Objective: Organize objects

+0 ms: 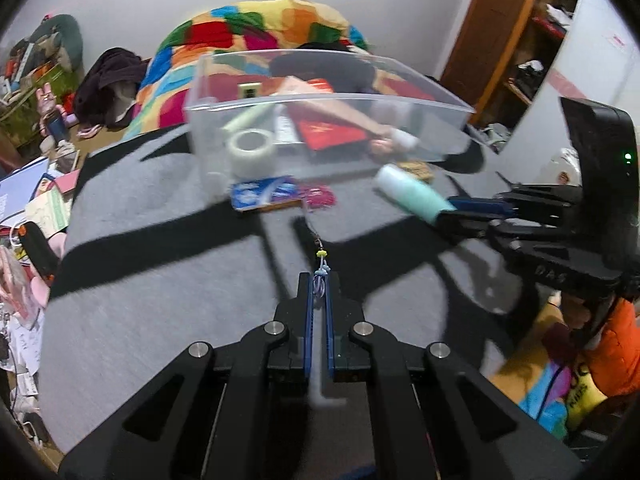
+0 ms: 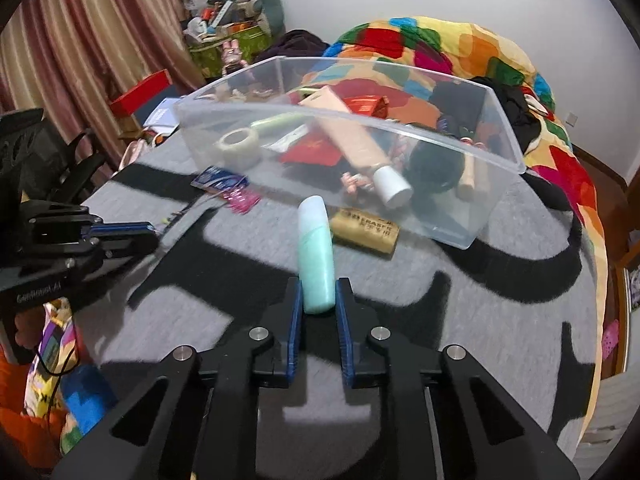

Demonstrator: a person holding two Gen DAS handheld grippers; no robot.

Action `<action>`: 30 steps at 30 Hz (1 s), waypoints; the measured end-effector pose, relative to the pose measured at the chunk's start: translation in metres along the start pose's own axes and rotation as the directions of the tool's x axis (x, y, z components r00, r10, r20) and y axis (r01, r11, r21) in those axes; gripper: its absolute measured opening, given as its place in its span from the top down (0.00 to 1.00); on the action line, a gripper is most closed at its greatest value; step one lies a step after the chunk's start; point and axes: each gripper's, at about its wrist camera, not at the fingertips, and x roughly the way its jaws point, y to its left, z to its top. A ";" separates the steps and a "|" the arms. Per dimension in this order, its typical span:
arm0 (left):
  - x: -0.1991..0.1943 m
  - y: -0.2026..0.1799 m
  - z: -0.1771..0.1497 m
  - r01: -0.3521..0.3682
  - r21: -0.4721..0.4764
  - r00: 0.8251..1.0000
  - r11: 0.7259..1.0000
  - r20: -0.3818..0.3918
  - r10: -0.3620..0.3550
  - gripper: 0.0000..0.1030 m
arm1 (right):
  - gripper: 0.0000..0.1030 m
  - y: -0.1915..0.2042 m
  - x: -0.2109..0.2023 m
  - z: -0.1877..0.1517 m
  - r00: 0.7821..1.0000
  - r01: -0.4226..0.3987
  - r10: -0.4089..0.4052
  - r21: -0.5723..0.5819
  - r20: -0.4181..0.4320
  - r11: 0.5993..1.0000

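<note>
The left gripper (image 1: 319, 280) has its fingers pinched together on the thin cord of a small charm with blue and yellow beads (image 1: 321, 264). So slight a hold could slip, and the trinket might drop onto the grey, black-striped bedcover (image 1: 160, 264) short of the clear plastic bin (image 2: 504, 148). To the right, the right gripper (image 2: 319, 292) is clamped on the base of a mint-green plastic bottle (image 2: 316, 248), which juts toward the bin. Held only at its end, it may pivot and knock the brown eraser box (image 2: 366, 230) or the bin's near wall.
</note>
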 end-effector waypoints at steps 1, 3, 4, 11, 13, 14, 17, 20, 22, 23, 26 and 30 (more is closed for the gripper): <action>-0.001 -0.004 -0.002 0.014 0.000 1.000 1.000 0.002 -0.014 0.96 | 0.85 0.004 -0.002 -0.003 1.000 -0.016 0.016 -0.012 -0.003 1.000; -0.006 -0.012 -0.005 0.028 0.005 1.000 1.000 0.011 -0.028 0.96 | 0.85 0.010 -0.006 -0.007 0.999 -0.032 0.032 -0.040 -0.008 0.999; -0.009 -0.015 -0.005 0.023 0.009 1.000 1.000 0.019 -0.023 0.96 | 0.85 0.012 -0.008 -0.009 0.999 -0.034 0.034 -0.052 -0.010 0.998; -0.036 -0.017 0.009 0.001 0.002 0.995 1.000 0.100 -0.001 0.97 | 0.67 0.013 0.002 0.002 1.000 0.001 -0.002 -0.043 -0.011 0.999; -0.044 -0.017 0.017 -0.009 0.002 0.991 1.000 0.130 0.009 0.97 | 0.67 0.010 0.011 0.005 1.000 0.007 -0.007 -0.029 -0.025 1.000; -0.048 -0.018 0.021 -0.012 0.002 0.989 1.000 0.144 0.012 0.97 | 0.67 0.010 0.013 0.005 1.000 0.013 -0.014 -0.031 -0.022 0.999; -0.057 -0.020 0.031 -0.023 0.006 0.983 1.000 0.183 0.021 0.97 | 0.78 0.013 0.013 0.005 0.999 0.033 -0.033 -0.040 -0.006 0.999; -0.064 -0.019 0.042 -0.023 0.003 0.976 1.000 0.215 0.022 0.97 | 0.78 0.014 0.009 0.005 0.999 0.035 -0.035 -0.040 0.004 0.999; -0.069 -0.018 0.050 -0.023 -0.001 0.971 1.000 0.240 0.023 0.97 | 0.78 0.015 0.003 0.006 0.999 0.036 -0.035 -0.043 0.024 0.998; -0.071 -0.017 0.053 -0.021 -0.004 0.968 1.000 0.249 0.021 0.97 | 0.78 0.015 0.000 0.008 0.999 0.034 -0.032 -0.042 0.035 0.999; -0.075 -0.015 0.065 -0.016 -0.012 0.961 1.000 0.275 0.019 0.97 | 0.78 0.013 -0.011 0.014 0.997 0.031 -0.028 -0.029 0.075 0.999; -0.081 -0.012 0.083 -0.027 -0.025 0.954 0.999 0.298 0.033 0.97 | 0.78 0.007 -0.028 0.031 0.990 0.032 -0.032 0.004 0.139 0.999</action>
